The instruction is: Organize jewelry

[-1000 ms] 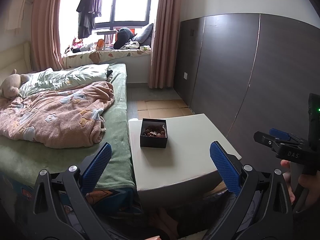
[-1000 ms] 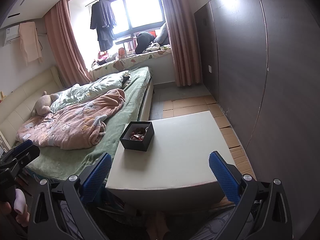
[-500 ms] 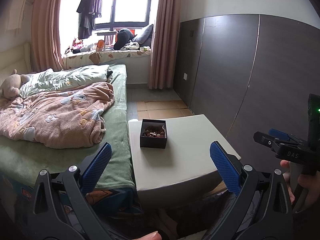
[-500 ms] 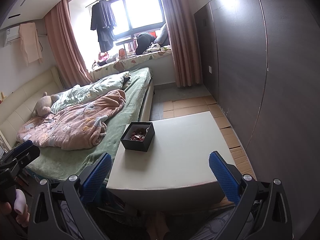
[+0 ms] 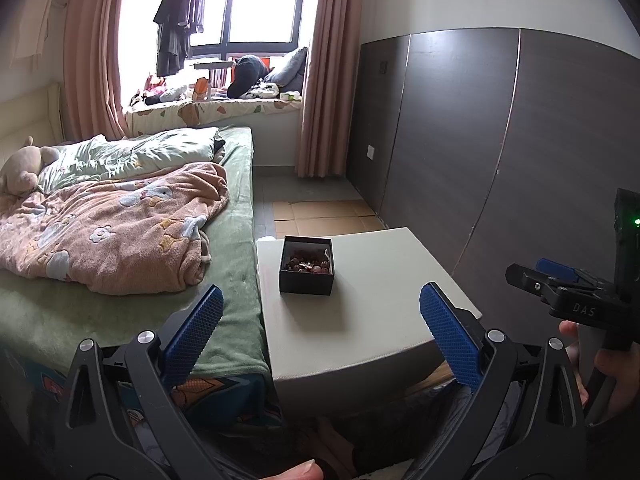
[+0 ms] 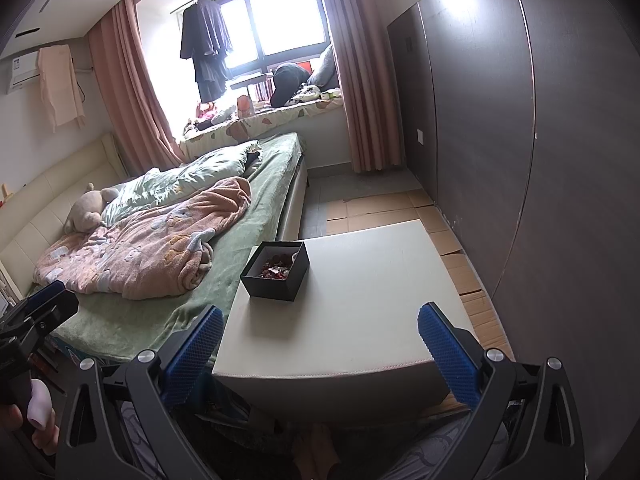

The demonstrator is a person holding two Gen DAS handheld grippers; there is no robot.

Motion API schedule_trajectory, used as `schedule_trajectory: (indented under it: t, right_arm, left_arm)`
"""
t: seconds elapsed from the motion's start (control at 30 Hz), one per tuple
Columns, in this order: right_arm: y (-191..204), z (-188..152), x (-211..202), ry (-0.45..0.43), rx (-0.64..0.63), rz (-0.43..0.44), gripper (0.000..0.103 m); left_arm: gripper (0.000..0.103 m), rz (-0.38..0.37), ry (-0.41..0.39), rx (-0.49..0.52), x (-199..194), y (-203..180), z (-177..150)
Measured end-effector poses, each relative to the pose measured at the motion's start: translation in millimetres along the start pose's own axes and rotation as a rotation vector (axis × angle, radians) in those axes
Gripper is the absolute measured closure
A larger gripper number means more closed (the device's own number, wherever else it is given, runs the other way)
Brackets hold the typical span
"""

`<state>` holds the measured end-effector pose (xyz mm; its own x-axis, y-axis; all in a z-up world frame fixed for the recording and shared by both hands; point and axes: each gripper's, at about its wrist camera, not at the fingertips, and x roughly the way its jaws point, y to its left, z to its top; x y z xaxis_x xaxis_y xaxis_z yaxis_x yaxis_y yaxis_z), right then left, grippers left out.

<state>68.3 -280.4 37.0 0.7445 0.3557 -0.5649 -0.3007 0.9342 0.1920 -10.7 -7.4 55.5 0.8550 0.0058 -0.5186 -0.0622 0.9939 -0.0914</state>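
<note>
Right now my left gripper (image 5: 320,332) hangs over the near edge of the worktop (image 5: 372,312), its jaws spread wide apart with nothing between them. My right gripper (image 6: 320,336) sits the same way, jaws wide and empty, short of the worktop's near edge. The jewelry box (image 5: 307,265) (black, square, no lid on it) stands on the far left part of the pale worktop, close to the edge that runs along the bed (image 5: 236,320). Inside it lies a jumble of jewelry (image 5: 308,265), reddish and pale beads as far as I can tell; single pieces are too small to make out. Both grippers are well apart from the box. From the left wrist view, my right gripper shows at the right border, held in my right hand (image 5: 612,368); from the right wrist view, my left hand (image 6: 28,412) appears at the lower left. A pink blanket (image 5: 112,228) lies crumpled on the bed beside the worktop.
</note>
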Motion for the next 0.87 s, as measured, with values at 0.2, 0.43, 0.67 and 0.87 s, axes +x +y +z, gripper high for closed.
schedule_trajectory:
  t: [0.2, 0.43, 0.67, 0.87]
  right_arm:
    - [1, -2, 1, 0.006, 0.0, 0.0, 0.007]
    - [1, -9, 11, 0.019, 0.006, -0.004, 0.007]
    - [-1, -21, 37, 0.061, 0.014, -0.014, 0.007]
    - [-3, -32, 75, 0.106, 0.013, -0.018, 0.007]
  left_arm:
    - [0.005, -0.006, 0.003, -0.004, 2, 2, -2]
    - [0.005, -0.009, -0.007, -0.014, 6, 6, -5]
    - [0.005, -0.011, 0.007, -0.052, 25, 23, -15]
    - [0.005, 0.008, 0.015, -0.089, 53, 43, -22]
